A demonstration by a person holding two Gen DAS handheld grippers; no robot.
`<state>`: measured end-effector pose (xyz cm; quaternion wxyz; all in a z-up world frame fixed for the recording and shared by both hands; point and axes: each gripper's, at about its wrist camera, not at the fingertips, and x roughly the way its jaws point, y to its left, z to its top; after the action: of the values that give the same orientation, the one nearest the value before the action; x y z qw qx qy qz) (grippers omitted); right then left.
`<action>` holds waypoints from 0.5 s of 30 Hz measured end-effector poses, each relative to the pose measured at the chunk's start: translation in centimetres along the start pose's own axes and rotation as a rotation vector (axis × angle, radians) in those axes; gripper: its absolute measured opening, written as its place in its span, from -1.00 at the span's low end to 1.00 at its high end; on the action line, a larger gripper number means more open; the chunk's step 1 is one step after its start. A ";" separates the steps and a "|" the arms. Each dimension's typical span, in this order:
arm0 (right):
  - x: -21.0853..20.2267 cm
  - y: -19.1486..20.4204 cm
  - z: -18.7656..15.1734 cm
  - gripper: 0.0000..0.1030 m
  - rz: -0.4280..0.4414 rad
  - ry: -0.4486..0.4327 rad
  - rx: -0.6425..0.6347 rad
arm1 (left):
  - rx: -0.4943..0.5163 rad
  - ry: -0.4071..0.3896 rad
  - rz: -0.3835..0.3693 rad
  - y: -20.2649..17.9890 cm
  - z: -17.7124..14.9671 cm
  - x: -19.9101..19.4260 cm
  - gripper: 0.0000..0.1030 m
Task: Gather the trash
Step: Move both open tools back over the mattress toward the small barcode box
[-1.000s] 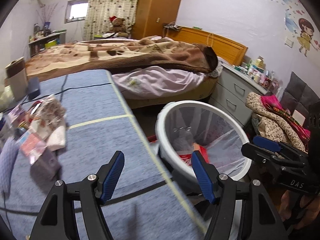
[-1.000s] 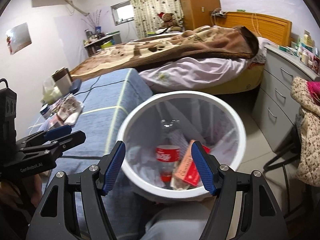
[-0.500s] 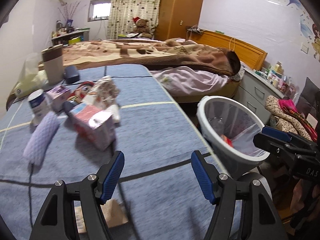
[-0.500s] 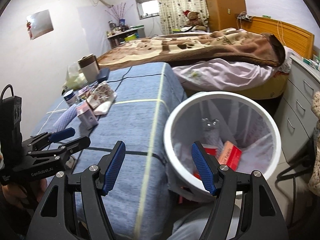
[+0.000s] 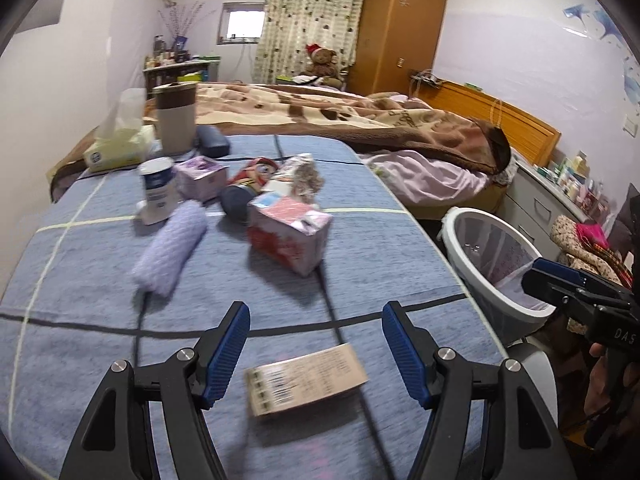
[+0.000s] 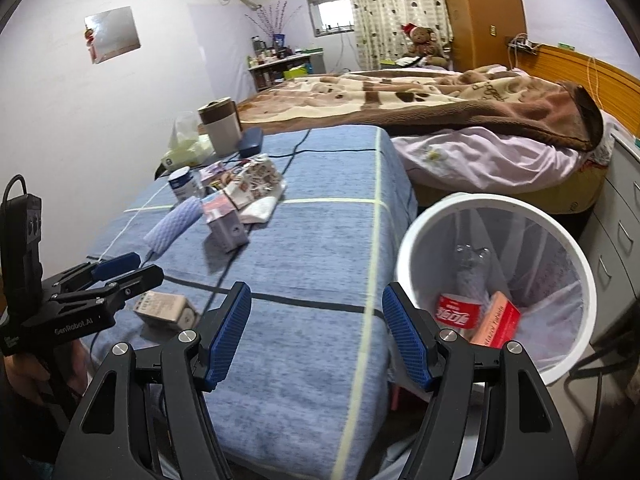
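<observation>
Both grippers empty, jaws wide.
Left gripper (image 5: 316, 350) over box (image 5: 306, 380); right gripper (image 6: 316, 334) has bin (image 6: 496, 284) at 2 o'clock.

We hold our left black two-finger gripper with blue pads (image 5: 316, 354) tilted downward, jaws wide apart and empty. Our right black blue-padded gripper (image 6: 317, 336) matches it.

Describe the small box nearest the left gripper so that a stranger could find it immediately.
On the blue cloth-covered table, look at the near edge, far from the trash pile. The flat beige box with printed barcodes lies alone between the open left gripper fingers; the other cartons are pink or purple.
</observation>
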<state>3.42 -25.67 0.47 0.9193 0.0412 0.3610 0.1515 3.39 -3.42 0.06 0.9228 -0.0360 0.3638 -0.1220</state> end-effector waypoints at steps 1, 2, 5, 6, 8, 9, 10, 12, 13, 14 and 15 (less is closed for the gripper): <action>0.1 0.2 0.0 0.36 0.007 0.002 -0.005 | -0.006 0.001 0.005 0.3 -0.1 -0.1 0.33; 0.2 0.6 0.0 0.36 0.015 0.004 -0.012 | -0.015 0.003 0.011 0.9 -0.2 -0.3 0.33; 0.4 1.4 -0.1 0.35 0.034 0.010 -0.031 | -0.039 0.005 0.030 2.1 -0.6 -0.8 0.33; 0.5 1.7 -0.1 0.35 0.041 0.013 -0.037 | -0.046 0.005 0.037 2.4 -0.6 -0.9 0.33; 0.9 2.3 -0.1 0.35 0.057 0.019 -0.052 | -0.063 0.000 0.050 3.3 -0.9 -1.3 0.33; 1.1 2.7 -0.2 0.35 0.066 0.023 -0.059 | -0.069 -0.002 0.058 3.7 -1.0 -1.5 0.33; 1.1 2.9 -0.2 0.35 0.072 0.026 -0.064 | -0.075 -0.003 0.065 4.1 -1.1 -1.7 0.33; 1.7 3.8 -0.4 0.35 0.096 0.039 -0.084 | -0.085 -0.005 0.076 4.7 -1.2 -1.9 0.33; 1.7 3.9 -0.5 0.35 0.104 0.043 -0.089 | -0.090 -0.006 0.081 5.0 -1.2 -2.0 0.33; 2.0 4.4 -0.6 0.35 0.117 0.052 -0.100 | -0.093 -0.007 0.085 5.3 -1.3 -2.2 0.33; 2.2 4.8 -0.6 0.35 0.129 0.059 -0.111 | -0.094 -0.009 0.087 5.5 -1.3 -2.3 0.33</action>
<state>3.35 -20.42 -0.55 0.8974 0.0089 0.3756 0.2313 1.95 2.50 -0.23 0.9261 -0.0640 0.3662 -0.0645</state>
